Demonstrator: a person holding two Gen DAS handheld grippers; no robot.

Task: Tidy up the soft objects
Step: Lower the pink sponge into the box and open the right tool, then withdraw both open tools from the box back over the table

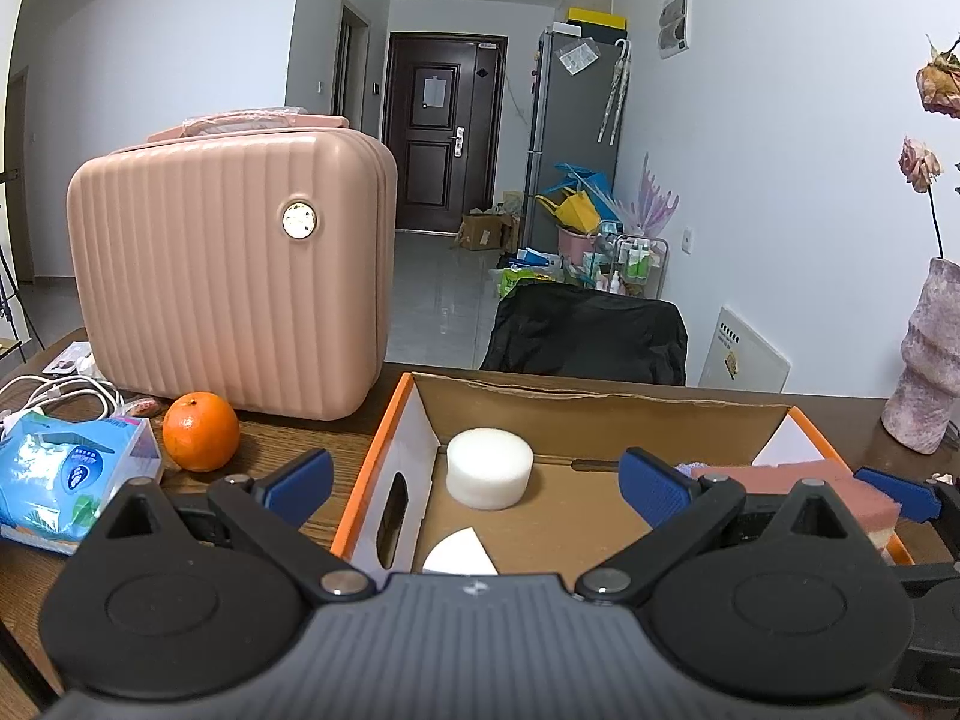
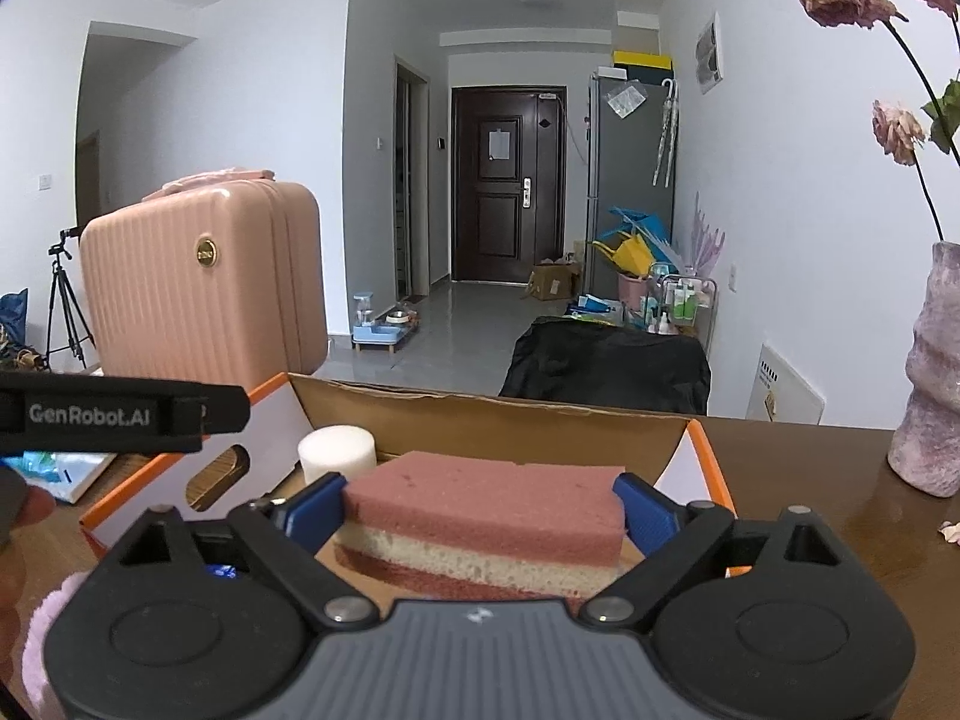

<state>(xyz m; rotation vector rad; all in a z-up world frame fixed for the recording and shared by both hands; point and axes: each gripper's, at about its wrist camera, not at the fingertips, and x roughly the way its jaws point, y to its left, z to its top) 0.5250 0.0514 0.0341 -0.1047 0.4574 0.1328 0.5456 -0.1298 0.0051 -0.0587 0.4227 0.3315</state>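
An open cardboard box with an orange rim (image 1: 372, 450) stands on the wooden table. A white foam cylinder (image 1: 489, 468) and a white wedge-shaped piece (image 1: 459, 552) lie in the box's left part. My left gripper (image 1: 477, 483) hovers open and empty in front of them. My right gripper (image 2: 482, 501) is shut on a layered sponge (image 2: 480, 540), pink on top, cream in the middle. Its blue pads (image 2: 318, 510) touch both ends of the sponge. In the left wrist view, the sponge (image 1: 798, 480) sits over the right part of the box.
A pink ribbed suitcase (image 1: 234, 276) stands at the back left. In front of it are an orange (image 1: 201, 432), a blue pack of wipes (image 1: 60, 480) and white cables (image 1: 60, 396). A mottled vase (image 1: 927, 372) with dried roses stands right of the box.
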